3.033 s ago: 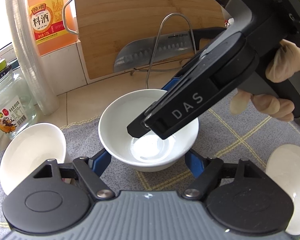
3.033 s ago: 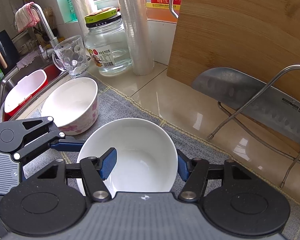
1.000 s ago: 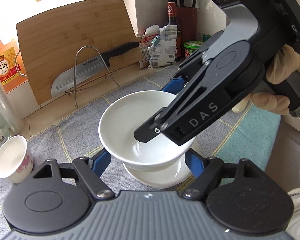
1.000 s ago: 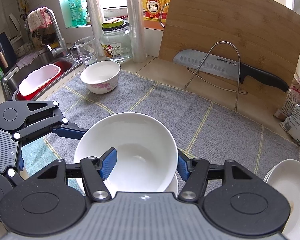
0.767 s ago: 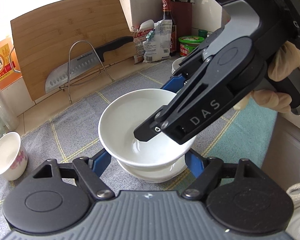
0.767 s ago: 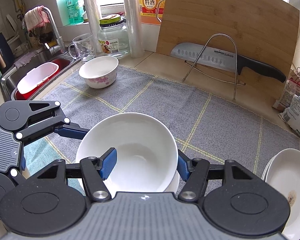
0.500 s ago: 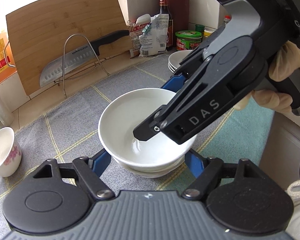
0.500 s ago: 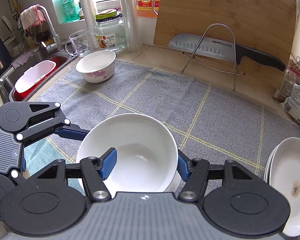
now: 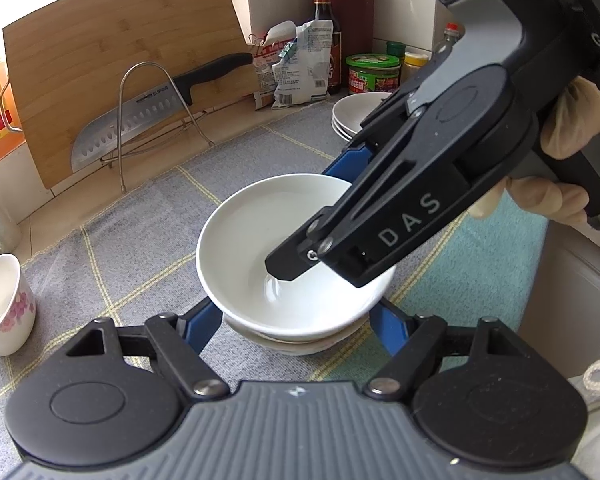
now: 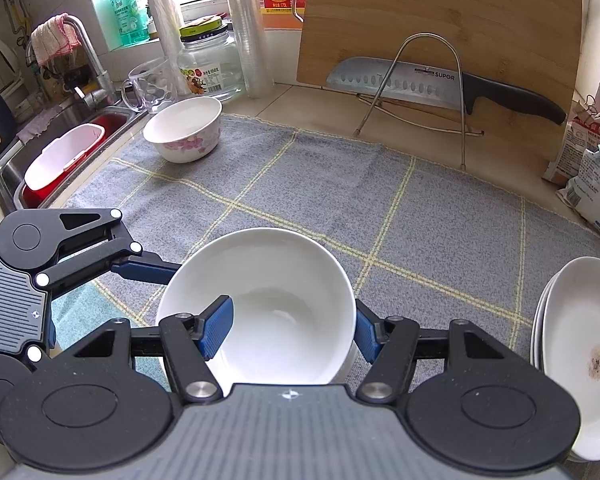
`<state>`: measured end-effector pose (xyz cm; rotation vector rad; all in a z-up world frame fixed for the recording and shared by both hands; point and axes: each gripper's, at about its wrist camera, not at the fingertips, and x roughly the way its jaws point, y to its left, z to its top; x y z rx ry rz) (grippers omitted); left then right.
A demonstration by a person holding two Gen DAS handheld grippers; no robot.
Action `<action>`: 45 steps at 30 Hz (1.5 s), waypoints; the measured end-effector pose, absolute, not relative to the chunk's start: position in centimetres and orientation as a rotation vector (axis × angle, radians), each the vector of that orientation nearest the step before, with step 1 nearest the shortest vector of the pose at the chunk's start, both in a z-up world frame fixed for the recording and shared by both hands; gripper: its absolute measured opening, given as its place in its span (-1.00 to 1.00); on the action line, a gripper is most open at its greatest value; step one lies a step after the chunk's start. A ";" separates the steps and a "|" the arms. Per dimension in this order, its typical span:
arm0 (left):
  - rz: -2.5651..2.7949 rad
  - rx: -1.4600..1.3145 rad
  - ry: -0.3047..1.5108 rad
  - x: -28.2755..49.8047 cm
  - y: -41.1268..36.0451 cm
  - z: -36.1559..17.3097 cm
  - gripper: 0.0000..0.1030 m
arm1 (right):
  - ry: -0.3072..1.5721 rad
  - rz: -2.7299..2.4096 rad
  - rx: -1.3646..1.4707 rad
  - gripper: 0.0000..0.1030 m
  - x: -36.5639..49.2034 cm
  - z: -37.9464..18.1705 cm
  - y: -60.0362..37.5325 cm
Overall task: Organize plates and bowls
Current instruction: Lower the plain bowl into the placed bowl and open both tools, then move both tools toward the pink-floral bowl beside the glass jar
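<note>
White bowl sits nested on a second bowl on the grey checked mat on the bench. Right tongs pinch its near wall, one pad inside, one outside. Left tongs straddle the stack, spread wide; whether their pads touch can't be told. Best bet now is probably letting go slowly once the bowl seats level, then lifting straight out so the stack doesn't shift. Flowered bowl waits well apart near the sink, plates off right.
</note>
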<state>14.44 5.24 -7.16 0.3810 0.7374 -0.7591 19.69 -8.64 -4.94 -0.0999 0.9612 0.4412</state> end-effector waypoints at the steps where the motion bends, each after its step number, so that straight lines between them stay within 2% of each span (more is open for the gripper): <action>1: -0.760 0.381 0.737 14.4 5.2 -7.1 0.56 | 0.961 0.440 -0.102 0.32 19.7 -5.0 -8.6; 10: -0.763 0.380 0.738 14.5 5.2 -7.3 0.59 | 0.959 0.437 -0.097 0.33 19.6 -5.0 -8.7; 14: -0.760 0.383 0.734 14.5 5.2 -7.3 0.66 | 0.958 0.435 -0.097 0.36 19.7 -5.0 -8.8; 17: -0.747 0.402 0.688 14.2 5.2 -7.0 0.84 | 0.939 0.432 -0.098 0.65 19.5 -4.8 -8.9; 19: -0.753 0.394 0.690 14.3 5.3 -6.8 0.84 | 0.933 0.441 -0.094 0.66 19.5 -4.6 -8.9; 23: -0.769 0.379 0.674 14.1 5.8 -6.4 0.84 | 0.923 0.433 -0.102 0.84 19.3 -4.6 -8.9; 29: -0.841 0.365 0.637 13.8 5.5 -5.6 0.84 | 0.911 0.392 -0.080 0.91 19.2 -4.6 -9.7; 45: -0.871 0.352 0.678 13.6 5.6 -6.6 0.84 | 0.884 0.337 -0.045 0.92 18.8 -4.1 -10.5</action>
